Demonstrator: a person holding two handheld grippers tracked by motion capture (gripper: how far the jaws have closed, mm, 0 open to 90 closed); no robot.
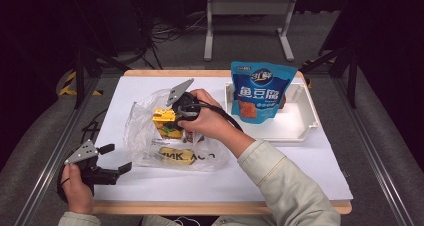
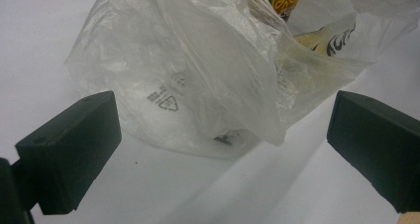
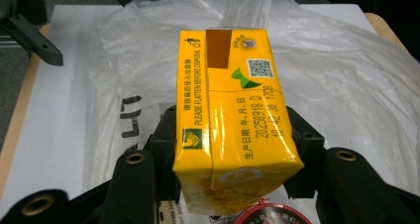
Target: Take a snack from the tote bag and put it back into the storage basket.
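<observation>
The right gripper (image 1: 176,117) sits over the middle of the table (image 1: 300,171), its jaws clamped on the two sides of a yellow drink carton (image 3: 230,115). In the right gripper view the black pads press against the carton's left and right faces, and the top of the carton with its foil straw spot and printed date faces the camera. In the high view the carton (image 1: 165,117) stands in the mouth of a clear plastic bag (image 1: 145,136), which lies crumpled on the white sheet to the left of centre. A second yellow pack (image 1: 176,156) lies flat inside the bag on its near side, under the black lettering. A small round lid with a red rim (image 3: 270,215) shows just below the held carton in the right gripper view.

The left gripper (image 1: 116,159) rests at the near left edge of the table, close to the bag's near left corner but not touching it. Its jaws stand wide apart with nothing between them; in the left gripper view the bag (image 2: 208,80) lies on the sheet beyond the two pads, in the gap between them.

On the far right of the table a white tray (image 1: 300,131) holds a blue snack pouch (image 1: 260,91) that stands upright against its far wall, well apart from the bag
</observation>
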